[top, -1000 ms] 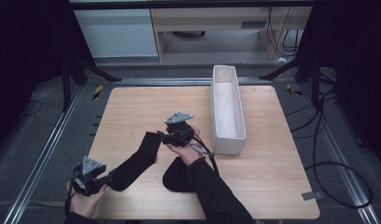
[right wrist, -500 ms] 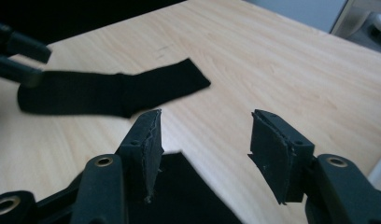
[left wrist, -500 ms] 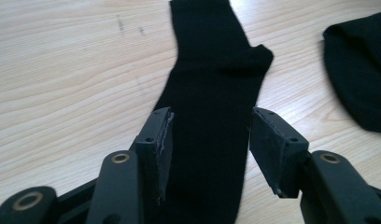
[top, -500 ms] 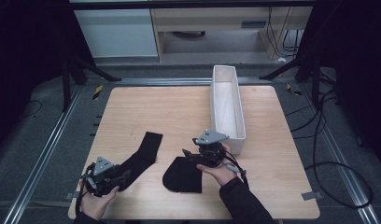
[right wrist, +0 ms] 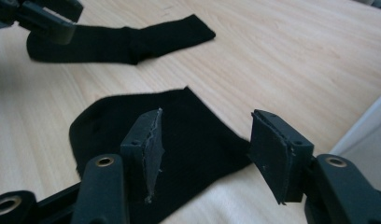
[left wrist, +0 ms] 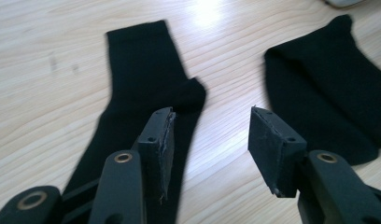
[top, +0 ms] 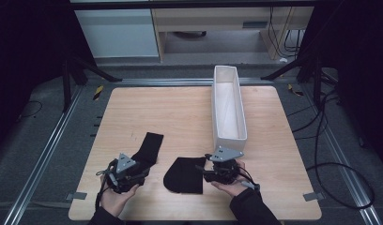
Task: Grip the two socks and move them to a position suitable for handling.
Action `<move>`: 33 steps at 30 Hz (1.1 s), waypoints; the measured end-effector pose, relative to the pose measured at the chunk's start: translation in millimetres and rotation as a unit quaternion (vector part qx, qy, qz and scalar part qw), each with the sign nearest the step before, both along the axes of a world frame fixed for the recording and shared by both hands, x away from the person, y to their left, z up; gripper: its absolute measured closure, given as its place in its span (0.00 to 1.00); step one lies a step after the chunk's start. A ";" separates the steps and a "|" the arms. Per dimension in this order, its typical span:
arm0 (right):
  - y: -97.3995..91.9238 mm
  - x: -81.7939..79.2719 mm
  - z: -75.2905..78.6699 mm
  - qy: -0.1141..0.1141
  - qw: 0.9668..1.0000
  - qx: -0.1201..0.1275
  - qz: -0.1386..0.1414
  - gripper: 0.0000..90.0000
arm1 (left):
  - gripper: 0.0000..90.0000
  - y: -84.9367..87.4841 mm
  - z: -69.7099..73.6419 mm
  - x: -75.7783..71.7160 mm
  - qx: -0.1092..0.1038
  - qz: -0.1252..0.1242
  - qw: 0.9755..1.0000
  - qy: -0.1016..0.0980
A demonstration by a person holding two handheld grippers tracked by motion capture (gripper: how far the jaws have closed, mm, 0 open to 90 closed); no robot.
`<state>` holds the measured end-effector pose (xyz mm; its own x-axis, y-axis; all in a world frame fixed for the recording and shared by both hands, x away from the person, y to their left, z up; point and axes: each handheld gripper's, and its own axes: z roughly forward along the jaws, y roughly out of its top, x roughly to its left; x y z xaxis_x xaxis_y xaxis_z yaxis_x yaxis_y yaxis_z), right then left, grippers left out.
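Step in hand: two black socks lie on the desk point(top: 189, 112), seemingly to be gathered; I'd judge the white bin point(top: 228, 105) is where they go.
Folded sock point(top: 185, 175): a doubled-up bundle near the bin's near end, toward the person's left of it.
Long sock point(top: 147, 147): flat and stretched out, farther from the bin, beyond the folded one.
Doing it well: bring each pair of jaws down over a thick part of the fabric and pinch through both layers, so nothing trails on the lift.
Left gripper point(left wrist: 209, 128): jaws have just been opening, now well apart, nothing between them, over the long sock's lower part.
Right gripper point(right wrist: 205, 135): jaws have just been opening, likewise apart and empty, hovering at the folded sock's edge nearest the bin.
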<state>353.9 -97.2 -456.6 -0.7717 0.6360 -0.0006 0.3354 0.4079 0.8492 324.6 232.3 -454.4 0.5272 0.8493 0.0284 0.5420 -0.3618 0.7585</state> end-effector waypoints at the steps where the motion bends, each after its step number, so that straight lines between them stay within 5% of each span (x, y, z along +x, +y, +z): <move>1: -1.5 -2.1 -1.3 0.002 1.000 0.000 0.002 0.49 | 0.55 -4.3 -0.6 0.3 0.001 -0.004 1.000 0.001; 7: -6.5 -12.2 -12.2 0.012 1.000 -0.010 0.009 0.50 | 0.56 -24.6 -10.3 -2.8 0.008 -0.030 0.999 0.014; 16: -2.4 -22.6 -30.2 0.039 0.999 -0.015 0.029 0.52 | 0.56 -33.6 -20.0 -6.3 0.007 -0.044 0.999 0.030; 27: 17.4 -31.7 -47.6 0.059 0.994 -0.055 0.080 0.55 | 0.56 -56.0 -33.2 -6.6 0.024 -0.077 0.996 0.043; 33: 18.2 -30.8 -48.7 0.062 0.993 -0.062 0.080 0.69 | 0.62 -61.1 -36.6 -5.5 0.036 -0.081 0.995 0.048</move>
